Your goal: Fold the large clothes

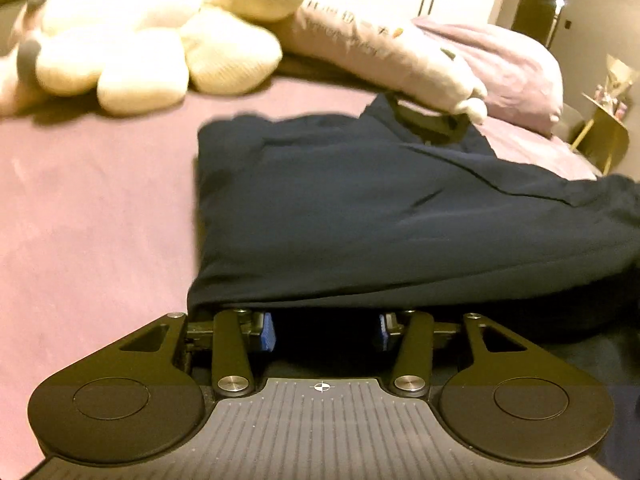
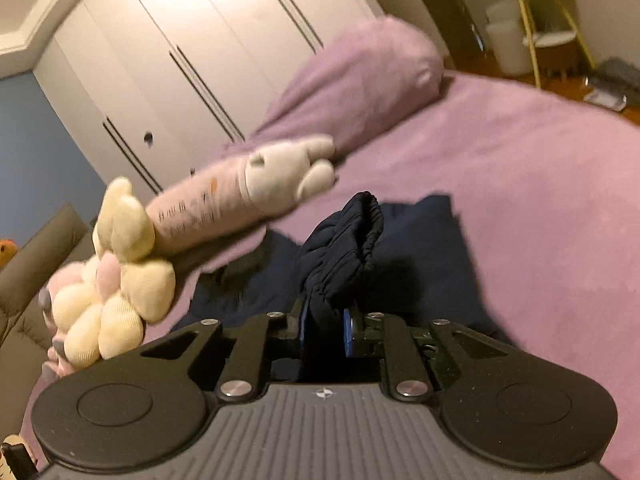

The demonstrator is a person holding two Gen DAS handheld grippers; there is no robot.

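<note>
A dark navy garment [image 1: 340, 216] lies folded on the purple bed sheet [image 1: 88, 208]. Its near edge drapes over my left gripper [image 1: 326, 326], whose blue pads sit wide apart under the cloth; the fingertips are hidden by it. In the right wrist view my right gripper [image 2: 325, 332] is shut on a bunched fold of the navy garment [image 2: 344, 248], near its gathered elastic waistband [image 2: 372, 224], and holds it raised above the rest of the cloth [image 2: 416, 248] on the sheet.
A cream plush toy [image 1: 152, 40] and a long pink plush [image 1: 380, 52] lie just beyond the garment, with a purple pillow [image 1: 512, 64] behind. White wardrobe doors [image 2: 192, 52] stand past the bed. A gold-framed side table [image 2: 548, 28] stands at the right.
</note>
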